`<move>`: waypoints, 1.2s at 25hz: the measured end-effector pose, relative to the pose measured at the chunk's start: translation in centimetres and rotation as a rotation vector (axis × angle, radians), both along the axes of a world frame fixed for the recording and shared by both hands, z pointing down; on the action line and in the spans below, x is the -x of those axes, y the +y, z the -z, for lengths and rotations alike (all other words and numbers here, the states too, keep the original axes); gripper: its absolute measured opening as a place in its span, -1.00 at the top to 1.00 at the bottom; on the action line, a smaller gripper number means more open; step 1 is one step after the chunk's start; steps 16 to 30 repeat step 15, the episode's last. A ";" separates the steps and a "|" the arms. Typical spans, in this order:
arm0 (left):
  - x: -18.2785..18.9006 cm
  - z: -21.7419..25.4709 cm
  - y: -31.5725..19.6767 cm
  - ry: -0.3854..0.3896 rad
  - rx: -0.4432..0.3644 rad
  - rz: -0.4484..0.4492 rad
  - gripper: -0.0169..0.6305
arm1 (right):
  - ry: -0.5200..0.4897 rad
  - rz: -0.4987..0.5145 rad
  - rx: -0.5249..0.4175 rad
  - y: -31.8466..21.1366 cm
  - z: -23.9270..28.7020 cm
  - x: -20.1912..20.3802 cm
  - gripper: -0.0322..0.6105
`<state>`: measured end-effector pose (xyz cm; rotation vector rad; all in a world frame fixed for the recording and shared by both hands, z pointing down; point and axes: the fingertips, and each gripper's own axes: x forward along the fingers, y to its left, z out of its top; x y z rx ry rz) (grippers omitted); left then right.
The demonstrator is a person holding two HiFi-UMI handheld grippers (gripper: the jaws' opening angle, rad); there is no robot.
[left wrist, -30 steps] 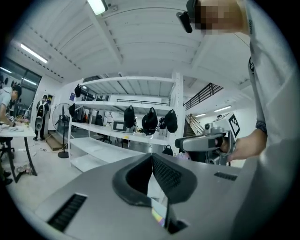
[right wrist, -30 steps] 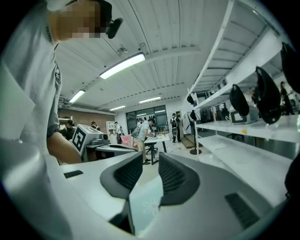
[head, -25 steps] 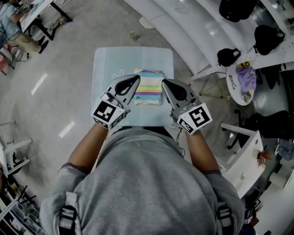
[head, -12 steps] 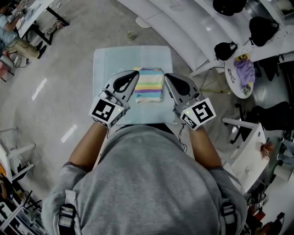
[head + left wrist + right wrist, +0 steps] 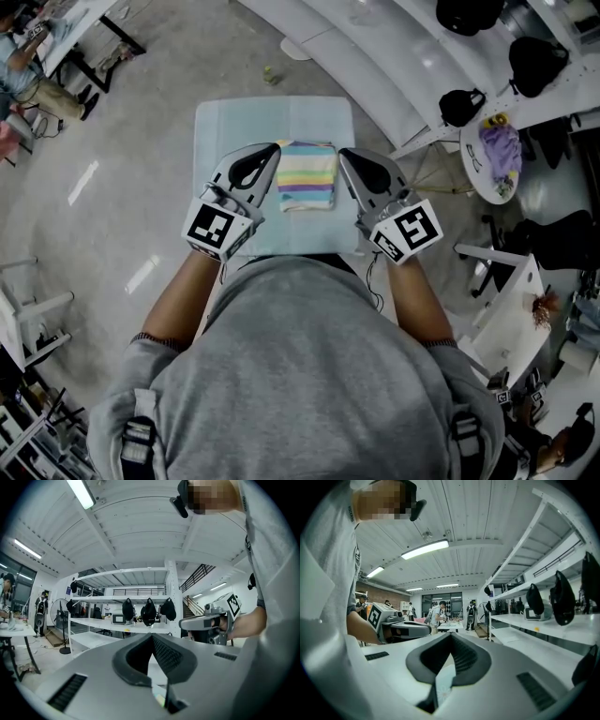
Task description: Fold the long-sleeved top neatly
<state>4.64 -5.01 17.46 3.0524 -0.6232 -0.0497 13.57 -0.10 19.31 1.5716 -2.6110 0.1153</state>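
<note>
A small pale-blue table (image 5: 225,122) stands on the grey floor (image 5: 141,103). One folded striped top (image 5: 307,175) lies flat on it, just right of the table's middle.

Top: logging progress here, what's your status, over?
Left tool shut, empty; right tool shut, empty. Top folded small on the table, between the tools in head view. Nothing in the way.

Tabletop (image 5: 230,127) lies free around the folded top (image 5: 307,175).
</note>
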 end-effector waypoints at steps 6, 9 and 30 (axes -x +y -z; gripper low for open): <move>0.1 0.0 0.0 -0.010 -0.006 0.005 0.90 | 0.003 0.007 0.001 -0.2 0.0 0.1 0.88; 0.3 -0.1 0.1 -0.010 -0.003 0.010 0.90 | 0.003 0.006 0.001 -0.2 -0.1 0.1 0.88; 0.2 -0.2 -0.1 -0.012 0.000 0.012 0.90 | 0.005 0.001 0.004 -0.4 -0.3 -0.2 0.88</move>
